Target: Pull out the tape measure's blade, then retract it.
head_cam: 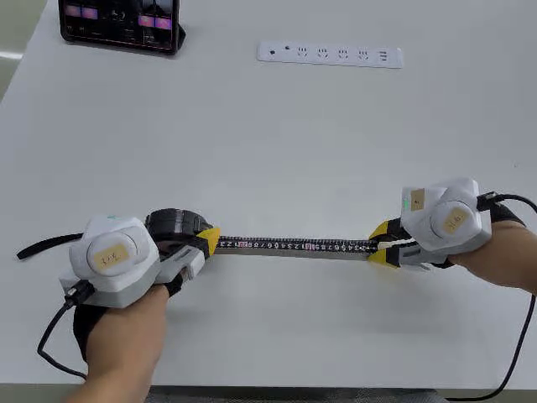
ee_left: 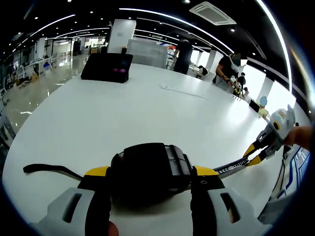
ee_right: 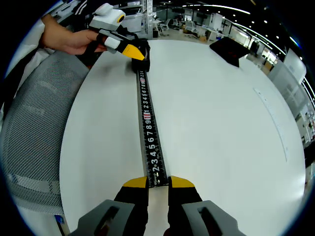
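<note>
A black tape measure case (head_cam: 174,225) sits on the white table, held between the yellow-tipped jaws of my left gripper (head_cam: 204,242), which is shut on it. In the left gripper view the case (ee_left: 150,169) bulks between the jaws, its black wrist strap (ee_left: 47,169) trailing left. The dark blade (head_cam: 294,245) with white numerals runs out to the right, low over the table. My right gripper (head_cam: 382,243) is shut on the blade's end. In the right gripper view the blade (ee_right: 149,142) stretches from the jaws (ee_right: 158,183) away to the case (ee_right: 140,51).
A white power strip (head_cam: 330,54) lies at the far side of the table (head_cam: 268,143). A dark tablet (head_cam: 120,23) stands at the far left corner. A grey mesh chair (ee_right: 34,137) is by the near edge. People sit at a distant bench (ee_left: 231,69).
</note>
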Demonstrator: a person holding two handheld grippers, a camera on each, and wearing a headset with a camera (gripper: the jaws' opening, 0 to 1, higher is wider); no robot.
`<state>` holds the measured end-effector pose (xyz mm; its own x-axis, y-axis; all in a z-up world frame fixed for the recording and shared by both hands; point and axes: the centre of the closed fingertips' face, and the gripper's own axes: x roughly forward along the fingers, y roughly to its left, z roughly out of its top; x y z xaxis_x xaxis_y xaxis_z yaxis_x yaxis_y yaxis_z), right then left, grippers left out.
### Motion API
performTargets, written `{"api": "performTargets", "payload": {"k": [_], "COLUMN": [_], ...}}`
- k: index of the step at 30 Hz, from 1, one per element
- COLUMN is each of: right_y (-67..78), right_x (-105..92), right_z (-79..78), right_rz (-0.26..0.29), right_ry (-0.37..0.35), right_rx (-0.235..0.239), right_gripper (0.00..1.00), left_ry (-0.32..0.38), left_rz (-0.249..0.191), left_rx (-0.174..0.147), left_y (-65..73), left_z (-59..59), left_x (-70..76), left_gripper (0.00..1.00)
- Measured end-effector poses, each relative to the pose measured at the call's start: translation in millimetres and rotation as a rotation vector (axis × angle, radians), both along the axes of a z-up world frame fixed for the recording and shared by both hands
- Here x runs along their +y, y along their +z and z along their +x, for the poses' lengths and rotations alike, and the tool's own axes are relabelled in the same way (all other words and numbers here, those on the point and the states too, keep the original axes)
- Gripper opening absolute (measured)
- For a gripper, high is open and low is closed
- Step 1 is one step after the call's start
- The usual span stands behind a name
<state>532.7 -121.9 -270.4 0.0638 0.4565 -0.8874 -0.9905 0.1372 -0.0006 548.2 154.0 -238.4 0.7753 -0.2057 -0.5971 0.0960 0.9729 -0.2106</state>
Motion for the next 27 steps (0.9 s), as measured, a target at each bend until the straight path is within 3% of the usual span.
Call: {"api": "performTargets", "payload": {"k": [12, 22, 27], "right_y": [1.0, 1.8, 6.3], "right_x": [0.6, 1.5, 11.2], "right_z": [0.1, -0.3, 1.3], "right_rz": [-0.002, -0.011, 0.012], "right_ry": [0.003, 0.008, 0.007], "right_rx": [-0.003, -0.007, -0.008], "right_gripper": [0.1, 0.1, 0.1], "left_ry": [-0.014, -0.018, -0.018], "left_rz": [0.024, 0.021, 0.011], "left_rx": [0.031, 0.037, 0.036], "left_y": [-1.5, -1.7, -1.3], "left_z": [-0.2, -1.3, -1.8], "left_x": [1.0, 1.7, 1.6], "left_gripper": [0.59, 0.59, 0.59]}}
